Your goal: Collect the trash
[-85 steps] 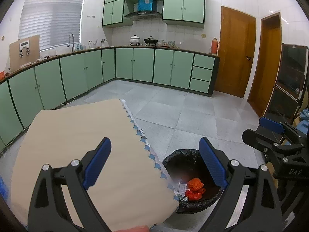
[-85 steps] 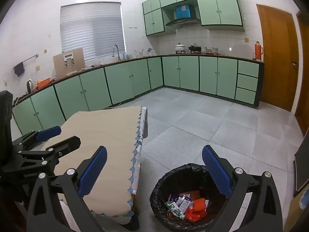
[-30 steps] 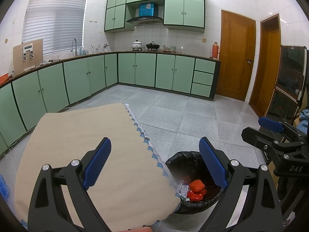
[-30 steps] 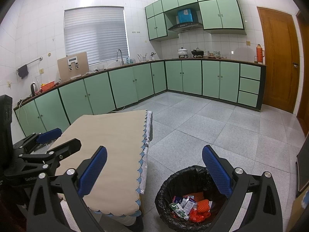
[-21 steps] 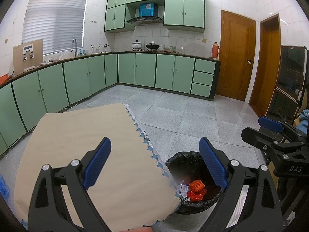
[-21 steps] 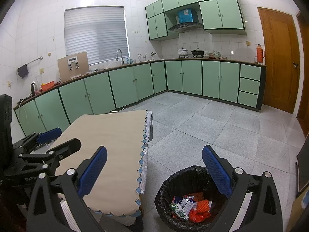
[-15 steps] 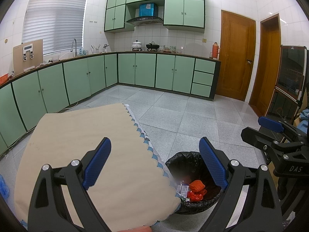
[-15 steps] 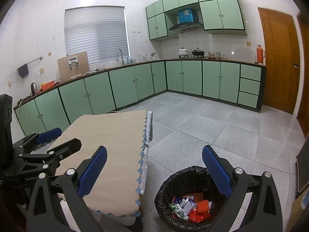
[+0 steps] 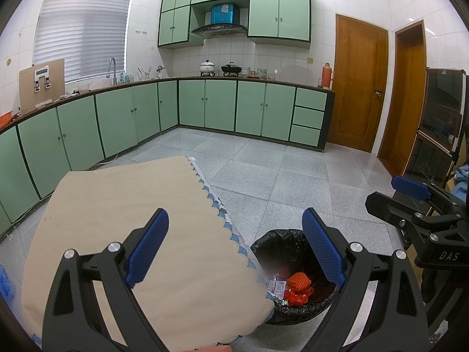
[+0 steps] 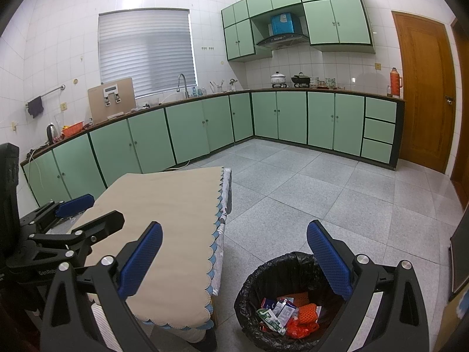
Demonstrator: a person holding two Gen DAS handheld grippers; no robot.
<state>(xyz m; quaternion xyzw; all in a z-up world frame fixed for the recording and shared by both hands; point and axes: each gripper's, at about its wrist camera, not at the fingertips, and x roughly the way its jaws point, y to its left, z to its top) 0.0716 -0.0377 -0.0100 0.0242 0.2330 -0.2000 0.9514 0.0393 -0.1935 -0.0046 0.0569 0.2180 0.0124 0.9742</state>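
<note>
Right wrist view: trash (image 10: 288, 312) is seen piled inside the black-lined bin (image 10: 263, 275) beside the table (image 10: 164, 223). Both the right gripper (image 10: 234, 259) and left gripper (image 9: 234, 248) are held wide apart, nothing gripped.

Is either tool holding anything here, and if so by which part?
Nothing is held. The left tool and right tool are both open with empty gaps; the trash lies in the bin beside the table.
</note>
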